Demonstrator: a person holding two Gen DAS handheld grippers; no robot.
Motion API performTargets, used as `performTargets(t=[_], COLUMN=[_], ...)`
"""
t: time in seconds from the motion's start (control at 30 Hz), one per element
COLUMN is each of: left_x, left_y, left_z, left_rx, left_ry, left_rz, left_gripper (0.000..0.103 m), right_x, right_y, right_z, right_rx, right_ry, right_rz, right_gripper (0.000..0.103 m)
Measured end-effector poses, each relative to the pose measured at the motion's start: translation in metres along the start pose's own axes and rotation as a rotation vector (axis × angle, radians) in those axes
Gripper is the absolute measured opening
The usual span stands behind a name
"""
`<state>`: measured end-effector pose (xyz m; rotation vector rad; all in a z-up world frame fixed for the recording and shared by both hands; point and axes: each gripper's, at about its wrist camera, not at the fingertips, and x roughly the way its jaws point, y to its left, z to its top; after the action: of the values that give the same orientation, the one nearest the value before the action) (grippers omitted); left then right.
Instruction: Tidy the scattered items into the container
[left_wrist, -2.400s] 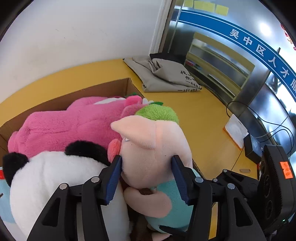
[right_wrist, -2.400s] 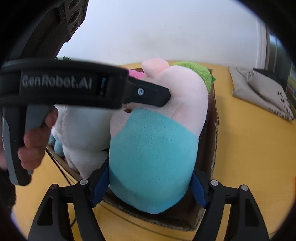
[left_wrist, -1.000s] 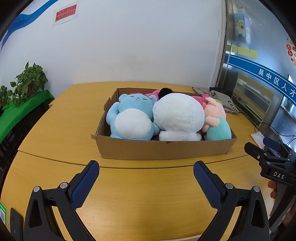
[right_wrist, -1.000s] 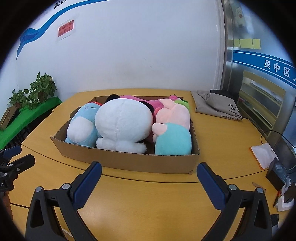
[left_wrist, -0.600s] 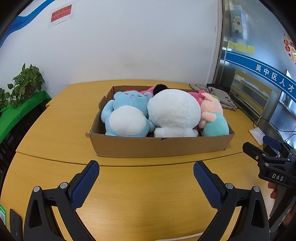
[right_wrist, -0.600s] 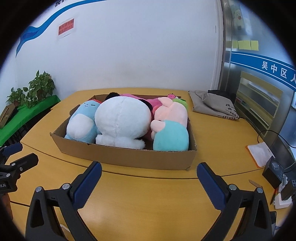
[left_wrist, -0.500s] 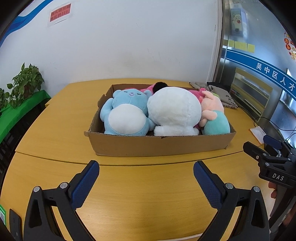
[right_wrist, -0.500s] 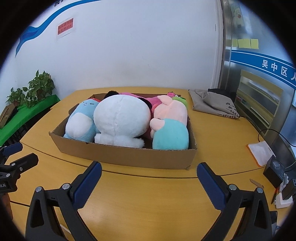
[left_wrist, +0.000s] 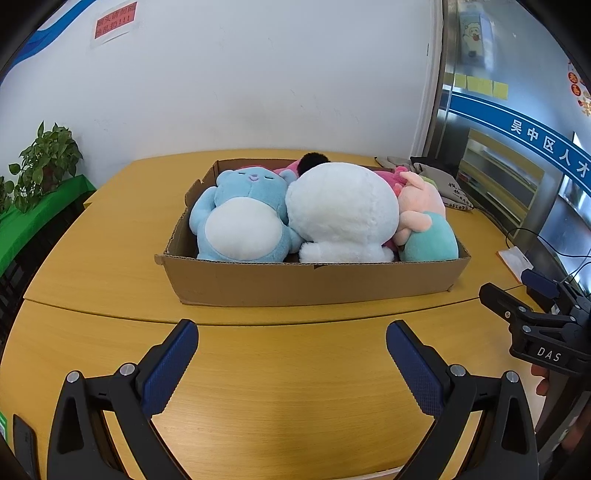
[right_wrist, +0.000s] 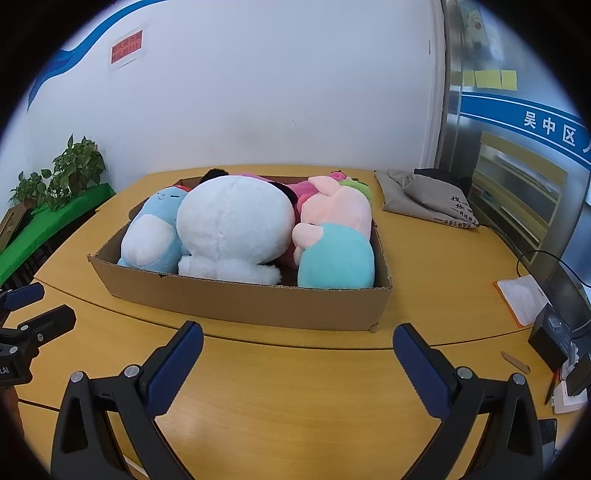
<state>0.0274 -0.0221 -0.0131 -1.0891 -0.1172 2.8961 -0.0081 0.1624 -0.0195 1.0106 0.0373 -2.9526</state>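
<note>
— So where are the plush toys sitting?
— Inside the cardboard box on the table.
— And the grippers?
— Left gripper and right gripper are both hovering wide apart, gripping nothing.

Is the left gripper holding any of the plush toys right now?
No. The left gripper is open and empty above the table, short of the cardboard box holding the toys.

A shallow brown cardboard box on the yellow wooden table holds a light-blue plush bear, a white round plush and a pink-and-teal plush pig (something pink behind, perhaps another toy); the left gripper hovers spread before it, empty
</note>
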Motion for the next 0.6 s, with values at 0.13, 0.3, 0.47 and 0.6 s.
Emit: performTargets(t=[0.13, 0.3, 0.47, 0.6], left_x=[0.0, -0.0003, 0.0007, 0.0016], left_y=[0.0004, 0.0009, 0.0019, 0.0027], left_z=[-0.0002, -0.0006, -0.0012, -0.0009], left_rx=[-0.003, -0.004, -0.005, -0.007], left_ry=[0.001, 0.0, 0.004, 0.004], left_rz=[-0.004, -0.009, -0.01, -0.011], left_gripper=[0.103, 0.103, 0.103, 0.103], right_x=[0.0002, 0.0029, 0.0052, 0.0068], right_y=[-0.0005, -0.0001, -0.0001, 0.001], right_z=[0.0, -0.0013, -0.0024, -0.0027], right_rx=[0.001, 0.003, 0.007, 0.005], right_ry=[0.0, 0.008, 0.015, 0.019], right_rz=[-0.001, -0.001, 0.002, 0.001], right_gripper=[0.103, 0.103, 0.103, 0.103])
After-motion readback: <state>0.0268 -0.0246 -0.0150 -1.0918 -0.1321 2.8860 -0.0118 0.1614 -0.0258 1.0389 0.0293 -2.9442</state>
